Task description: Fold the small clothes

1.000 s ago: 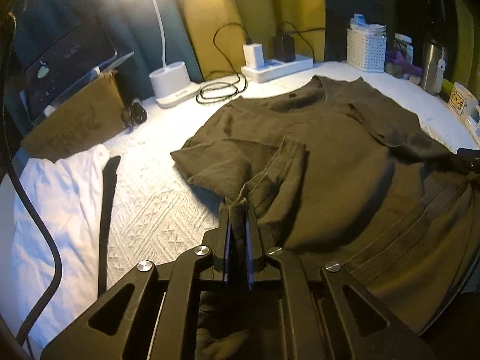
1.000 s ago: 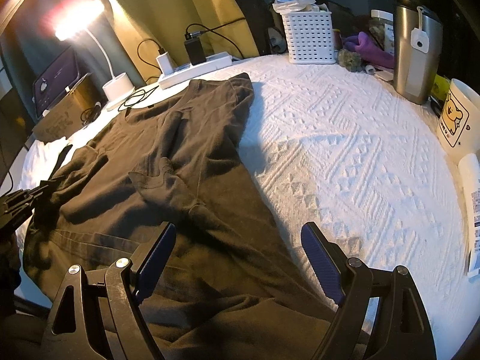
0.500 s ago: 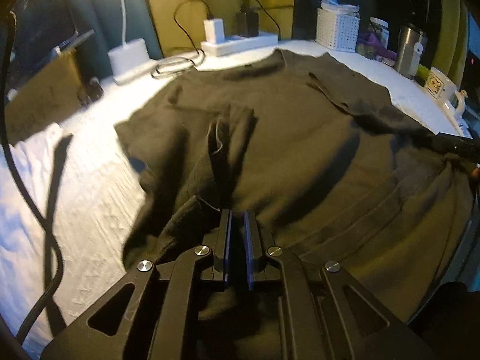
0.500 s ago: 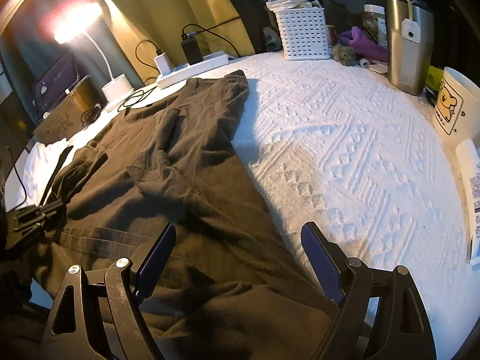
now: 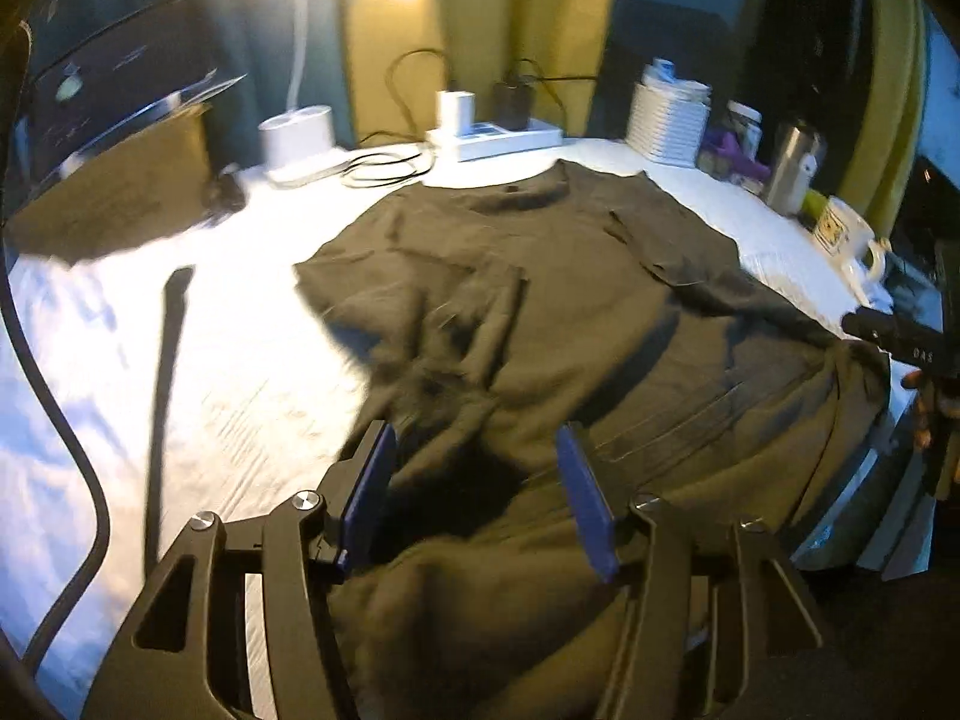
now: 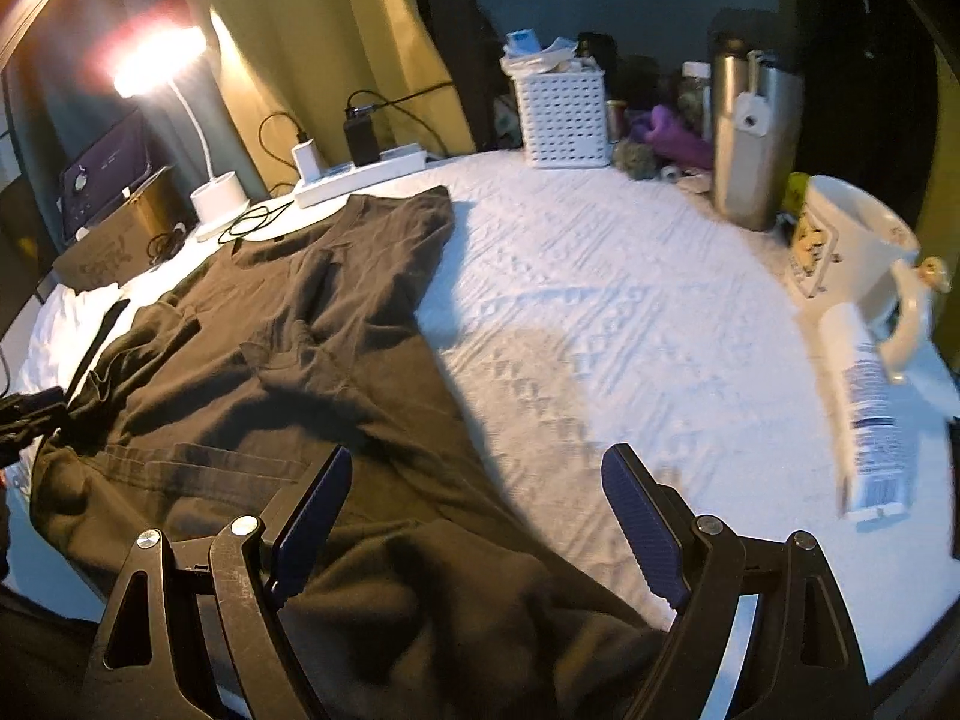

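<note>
my left tongs (image 5: 474, 468) have just been opening, pads apart over the dark shirt (image 5: 576, 312) with nothing pinched. my right tongs (image 6: 474, 480) gape wide at the shirt's right edge, holding nothing. shirt lies on the white quilt (image 6: 600, 312), both sleeves folded inward.

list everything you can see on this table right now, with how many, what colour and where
T-shirt: 1, dark olive, spread on the near left.
Table cover: 1, white, textured.
Desk lamp: 1, white, lit, back left.
Power strip: 1, white, back, two chargers plugged in.
Basket: 1, white, back centre.
Tumbler: 1, steel, back right.
Mug: 1, white, right edge.
Tube: 1, white, lying right.
Left gripper: fingers just opened, over the shirt.
Right gripper: fingers open over the shirt's edge.
</note>
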The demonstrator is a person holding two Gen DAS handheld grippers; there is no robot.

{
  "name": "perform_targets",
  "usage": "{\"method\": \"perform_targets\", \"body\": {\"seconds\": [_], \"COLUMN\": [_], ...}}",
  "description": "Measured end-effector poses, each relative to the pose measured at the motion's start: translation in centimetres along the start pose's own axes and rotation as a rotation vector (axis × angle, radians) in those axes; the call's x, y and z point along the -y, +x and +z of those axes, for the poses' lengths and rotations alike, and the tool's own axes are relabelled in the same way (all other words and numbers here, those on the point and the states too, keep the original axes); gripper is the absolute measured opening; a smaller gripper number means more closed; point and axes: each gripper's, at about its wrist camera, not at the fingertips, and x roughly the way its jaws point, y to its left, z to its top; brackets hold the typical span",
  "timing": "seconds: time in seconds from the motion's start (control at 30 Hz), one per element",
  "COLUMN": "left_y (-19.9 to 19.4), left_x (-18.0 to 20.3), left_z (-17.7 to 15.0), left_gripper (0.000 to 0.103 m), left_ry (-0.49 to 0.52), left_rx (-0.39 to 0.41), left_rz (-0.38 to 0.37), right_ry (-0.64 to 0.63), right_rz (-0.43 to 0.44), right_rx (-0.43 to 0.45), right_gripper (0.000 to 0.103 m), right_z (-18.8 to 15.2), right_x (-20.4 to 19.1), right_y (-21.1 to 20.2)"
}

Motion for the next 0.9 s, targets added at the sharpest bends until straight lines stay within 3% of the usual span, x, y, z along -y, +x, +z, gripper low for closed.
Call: {"method": "perform_targets", "body": {"seconds": [0.27,0.33,0.4,0.47,0.57,0.67,0.9], "left_y": [-0.2,-0.1,-0.1,0.0,-0.2,-1.1,-1.8], "left_x": [-2.5,-2.5,-2.5,-2.3,-2.0,-1.5,-0.4], "left_z": [-4.0,-4.6,-4.9,-5.2,-5.4,-5.8,-7.7], "left_gripper": [0.056,0.056,0.056,0.055,0.018,0.011,0.011], "left_ry": [-0.055,-0.055,-0.055,-0.038,-0.019,0.006,0.041], "left_rx": [-0.039,-0.032,-0.02,-0.002,-0.001,0.006,-0.055], "left_rz": [0.026,0.019,0.011,0.005,-0.007,-0.025,-0.064], "right_ry": [0.001,-0.007,-0.036,-0.069,-0.117,-0.144,-0.136], "right_rz": [0.006,0.017,0.001,0.002,-0.003,-0.011,-0.008], "right_rx": [-0.033,-0.041,-0.038,-0.037,-0.038,-0.058,-0.079], "right_gripper": [0.086,0.071,0.038,0.02,0.017,0.016,0.016], "right_z": [-2.5,-3.0,-3.3,-3.6,-4.1,-5.2,-7.4], "right_x": [0.7,0.3,-0.5,-1.5,-2.7,-3.4,-3.2], "right_y": [-1.3,-1.3,-1.3,-1.5,-2.1,-2.7,-4.3]}}
